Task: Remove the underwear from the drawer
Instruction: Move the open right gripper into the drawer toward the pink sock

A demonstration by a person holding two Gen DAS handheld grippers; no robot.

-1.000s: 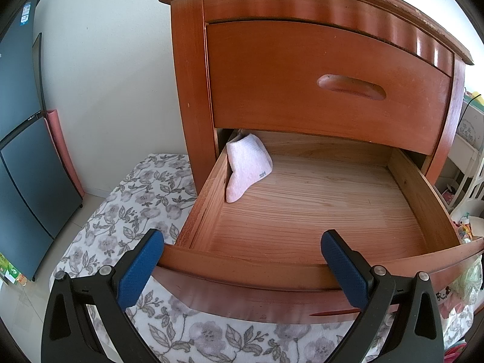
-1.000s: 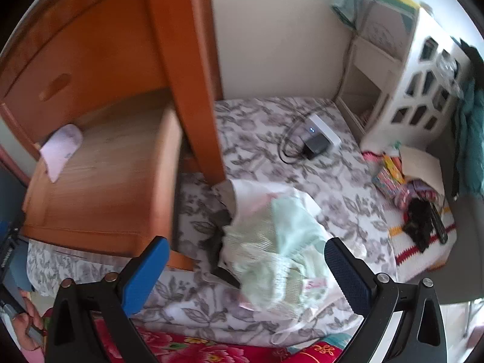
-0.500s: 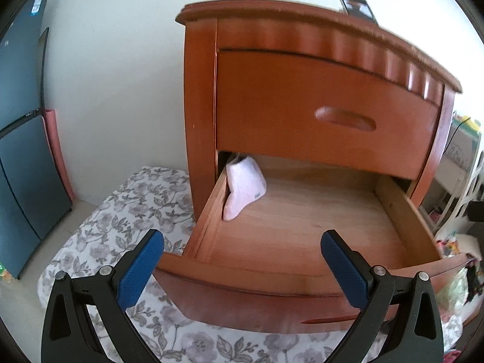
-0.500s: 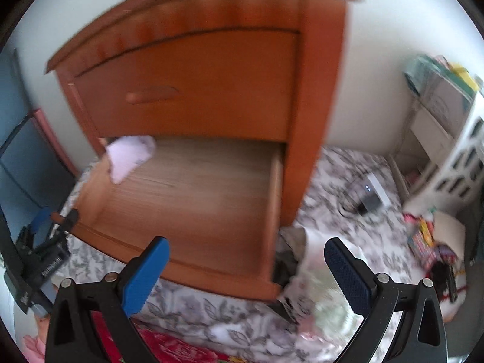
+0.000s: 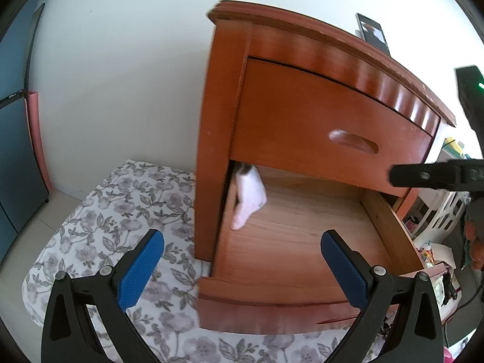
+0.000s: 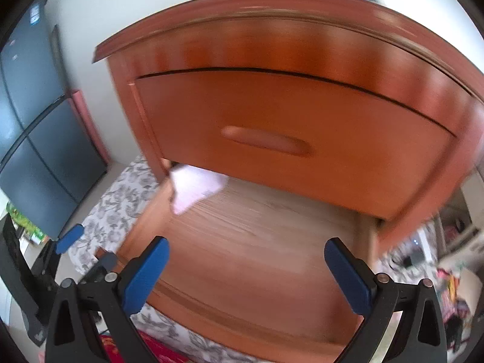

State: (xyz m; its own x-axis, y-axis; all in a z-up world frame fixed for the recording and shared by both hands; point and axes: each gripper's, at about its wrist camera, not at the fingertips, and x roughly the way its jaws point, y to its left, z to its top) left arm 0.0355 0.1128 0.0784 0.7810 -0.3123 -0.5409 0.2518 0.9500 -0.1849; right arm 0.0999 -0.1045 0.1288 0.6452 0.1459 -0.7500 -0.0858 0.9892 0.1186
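The drawer (image 5: 290,251), the lower one of a reddish-brown wooden nightstand, stands pulled out, its pale wood-grain floor almost bare. One piece of underwear (image 5: 248,199), a small white-pink folded garment, lies in the drawer's back left corner, leaning up against the left side wall, partly under the closed upper drawer.

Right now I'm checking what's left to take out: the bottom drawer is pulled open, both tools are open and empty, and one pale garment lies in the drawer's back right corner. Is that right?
Not quite. The pale garment sits in the back left corner of the bottom drawer, against its left wall, as the left wrist view shows. The rest holds: the drawer is open, and the left tool and right tool are open and empty.
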